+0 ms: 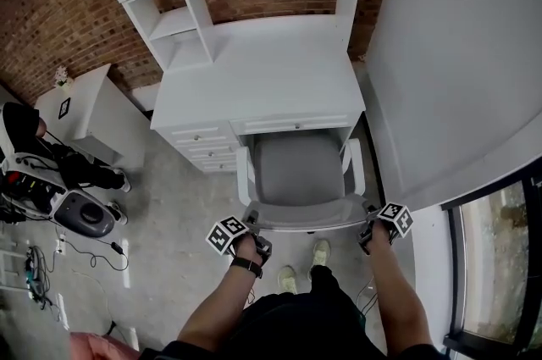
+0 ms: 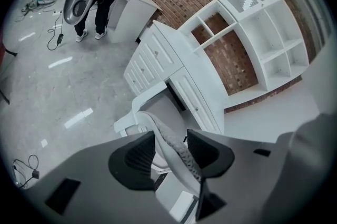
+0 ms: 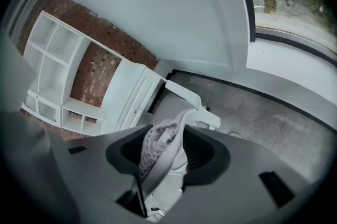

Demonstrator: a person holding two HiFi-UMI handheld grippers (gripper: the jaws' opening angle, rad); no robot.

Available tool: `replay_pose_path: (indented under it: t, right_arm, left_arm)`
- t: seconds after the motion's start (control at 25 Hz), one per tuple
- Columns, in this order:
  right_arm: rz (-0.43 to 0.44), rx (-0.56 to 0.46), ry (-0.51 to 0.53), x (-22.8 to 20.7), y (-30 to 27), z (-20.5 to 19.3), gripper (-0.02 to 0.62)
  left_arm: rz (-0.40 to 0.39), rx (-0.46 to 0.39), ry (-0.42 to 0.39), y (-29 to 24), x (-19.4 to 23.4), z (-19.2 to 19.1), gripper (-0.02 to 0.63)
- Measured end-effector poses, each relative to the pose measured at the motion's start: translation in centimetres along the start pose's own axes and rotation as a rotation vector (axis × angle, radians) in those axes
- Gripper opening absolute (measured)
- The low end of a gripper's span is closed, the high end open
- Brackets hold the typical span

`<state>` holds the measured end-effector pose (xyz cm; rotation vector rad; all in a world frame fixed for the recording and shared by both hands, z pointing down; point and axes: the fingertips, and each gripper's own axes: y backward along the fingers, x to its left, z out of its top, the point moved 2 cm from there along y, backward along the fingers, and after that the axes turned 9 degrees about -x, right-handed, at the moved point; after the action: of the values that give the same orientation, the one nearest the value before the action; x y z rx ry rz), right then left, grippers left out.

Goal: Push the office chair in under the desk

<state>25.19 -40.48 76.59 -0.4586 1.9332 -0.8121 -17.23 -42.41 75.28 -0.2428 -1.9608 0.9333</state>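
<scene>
Head view: office chair [image 1: 298, 172] under white desk [image 1: 262, 70]; brick wall [image 1: 51, 2]; grey floor [image 1: 169, 206].

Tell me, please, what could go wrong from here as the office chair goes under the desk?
The armrests sit close to the drawer front and may catch on it. The left gripper only straddles the backrest loosely while the right gripper clamps it, so the office chair could twist.
</scene>
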Motion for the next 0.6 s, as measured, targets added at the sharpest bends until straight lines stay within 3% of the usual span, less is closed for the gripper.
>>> replay_pose_path:
  t: [0.6]
  right_arm:
    - [0.012, 0.017, 0.01, 3.2, -3.6, 1.3, 0.172]
  left_arm:
    - [0.004, -0.002, 0.02, -3.1, -2.2, 2.7, 0.19]
